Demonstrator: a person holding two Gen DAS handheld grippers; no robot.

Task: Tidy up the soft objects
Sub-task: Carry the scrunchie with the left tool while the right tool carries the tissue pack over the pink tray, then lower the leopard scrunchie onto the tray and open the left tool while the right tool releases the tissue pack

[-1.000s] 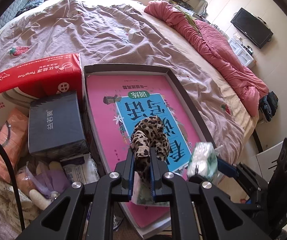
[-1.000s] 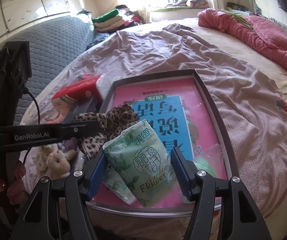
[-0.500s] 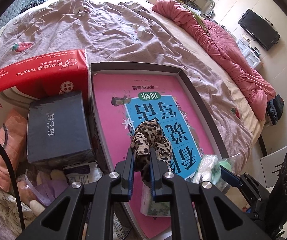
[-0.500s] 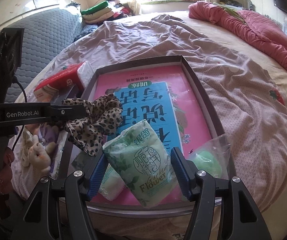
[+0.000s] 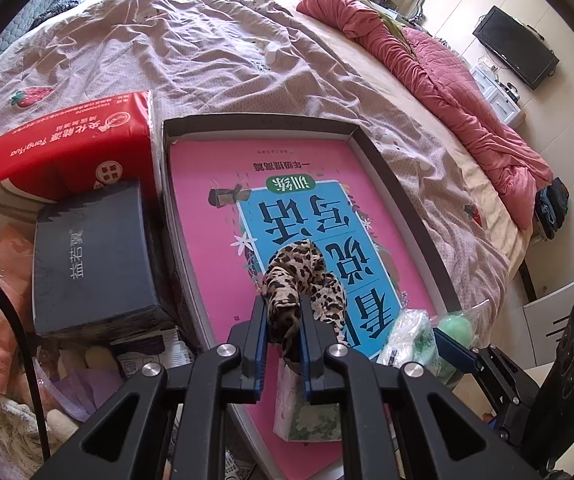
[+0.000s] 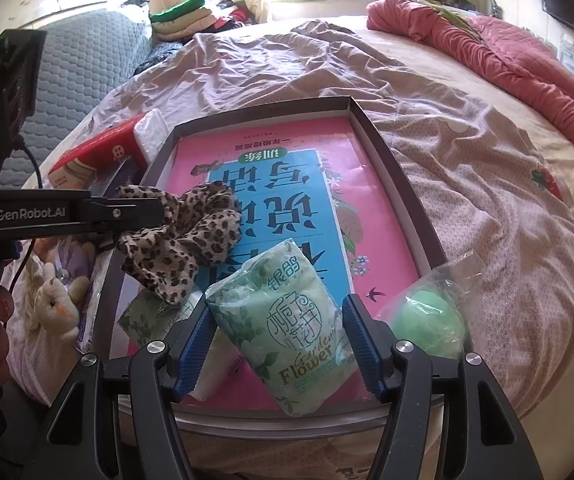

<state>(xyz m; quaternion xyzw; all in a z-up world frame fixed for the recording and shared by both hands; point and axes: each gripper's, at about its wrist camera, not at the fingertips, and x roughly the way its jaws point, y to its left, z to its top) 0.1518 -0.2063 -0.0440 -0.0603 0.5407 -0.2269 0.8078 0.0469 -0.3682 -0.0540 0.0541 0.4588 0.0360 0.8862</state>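
Tray [image 6: 401, 184]: the grey-rimmed box lies on the bed beneath both your grippers.
Tissue pack [image 6: 287, 328]: your right gripper [image 6: 281, 336] clasps this green pack over the tray's near end.
Leopard scrunchie [image 5: 299, 280]: pinched tight between your left gripper [image 5: 283, 320]'s blue pads, hanging above the pink book.
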